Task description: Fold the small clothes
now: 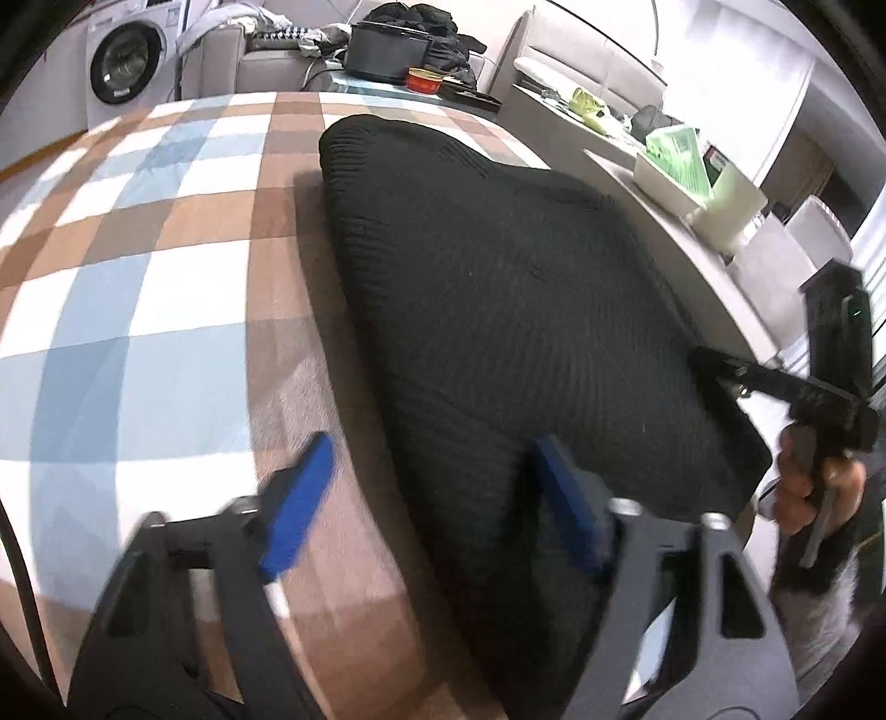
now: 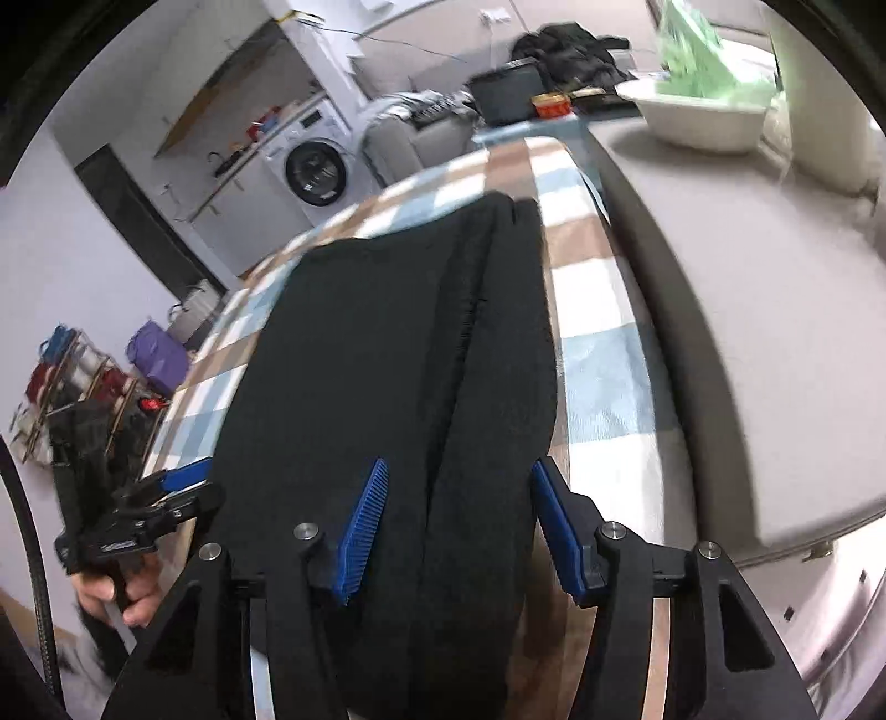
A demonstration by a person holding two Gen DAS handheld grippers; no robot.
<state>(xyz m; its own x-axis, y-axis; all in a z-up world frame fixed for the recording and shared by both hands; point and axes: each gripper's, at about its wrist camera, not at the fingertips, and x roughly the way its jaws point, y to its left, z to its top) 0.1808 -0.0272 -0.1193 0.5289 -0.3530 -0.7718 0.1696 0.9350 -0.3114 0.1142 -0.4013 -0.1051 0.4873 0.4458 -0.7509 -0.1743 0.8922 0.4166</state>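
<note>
A black ribbed knit garment (image 1: 498,310) lies folded on a blue, brown and white checked cloth (image 1: 138,266). My left gripper (image 1: 426,498) is open, its blue pads straddling the garment's near left edge. My right gripper (image 2: 457,526) is open too, its pads either side of a thick fold of the garment (image 2: 387,343) at the near end. Each gripper shows in the other's view: the right one (image 1: 720,371) at the garment's right corner, the left one (image 2: 177,482) at its left edge.
A white basin (image 1: 703,188) with green items sits on the grey surface (image 2: 747,310) to the right. A red tin (image 1: 423,79) and dark box (image 1: 385,50) stand beyond the far edge. A washing machine (image 1: 127,63) is at the back.
</note>
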